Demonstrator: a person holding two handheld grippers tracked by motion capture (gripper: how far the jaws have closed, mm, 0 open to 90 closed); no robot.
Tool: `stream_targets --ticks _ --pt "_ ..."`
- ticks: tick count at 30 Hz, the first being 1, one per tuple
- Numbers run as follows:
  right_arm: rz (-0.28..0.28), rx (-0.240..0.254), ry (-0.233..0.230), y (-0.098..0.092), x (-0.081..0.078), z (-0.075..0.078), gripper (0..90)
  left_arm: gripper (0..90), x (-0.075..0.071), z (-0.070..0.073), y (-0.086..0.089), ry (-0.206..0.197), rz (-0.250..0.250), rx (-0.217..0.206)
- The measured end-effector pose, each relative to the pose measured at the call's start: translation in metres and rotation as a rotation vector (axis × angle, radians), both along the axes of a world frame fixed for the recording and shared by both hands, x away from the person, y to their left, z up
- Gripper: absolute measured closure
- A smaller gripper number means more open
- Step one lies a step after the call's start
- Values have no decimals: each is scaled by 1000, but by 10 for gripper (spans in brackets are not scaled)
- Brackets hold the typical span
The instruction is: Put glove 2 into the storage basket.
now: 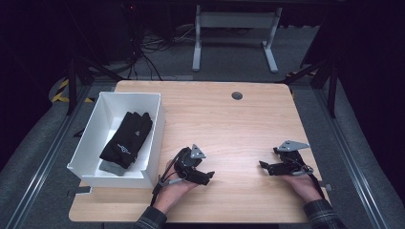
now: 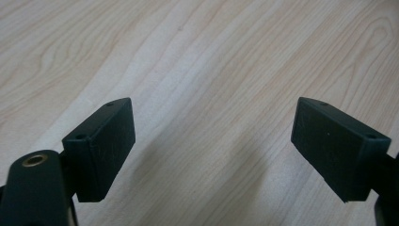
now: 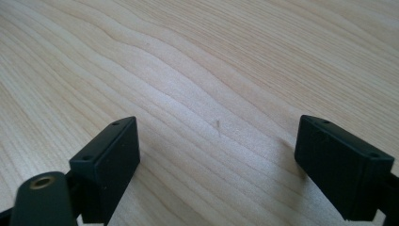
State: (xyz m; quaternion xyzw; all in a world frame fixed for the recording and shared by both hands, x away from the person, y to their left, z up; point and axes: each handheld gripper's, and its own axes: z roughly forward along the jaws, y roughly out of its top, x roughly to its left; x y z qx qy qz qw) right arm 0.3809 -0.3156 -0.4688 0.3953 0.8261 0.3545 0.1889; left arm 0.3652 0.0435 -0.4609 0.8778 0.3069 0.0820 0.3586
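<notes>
Glove [image 1: 128,138] logo blurred, nothing legible

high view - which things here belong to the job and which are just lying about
Part of the job:
- black fabric glove lying in the bin
- white rectangular plastic bin at the table's left edge
- left tongs, open, holding nothing
- right tongs, open, holding nothing

Just lying about:
- round grey cable grommet in the light wooden table
- grey metal desk frame on the floor behind
</notes>
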Motion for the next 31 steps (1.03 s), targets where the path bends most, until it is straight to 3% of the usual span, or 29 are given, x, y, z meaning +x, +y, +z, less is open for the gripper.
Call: stream_targets --ticks 3,6,12,18,31 --pt "0 1 0 0 0 0 151 143 -2 -6 -3 -18 -6 38" --pt "0 1 1 0 0 0 150 129 -3 -10 -4 -40 -12 48" --pt "1 1 1 0 0 0 150 78 -3 -15 -3 -63 -25 23" --pt "0 1 1 0 0 0 150 1 -3 -16 -5 -48 -44 32" --pt "2 0 1 0 0 0 150 0 -3 -16 -5 -42 -44 34"
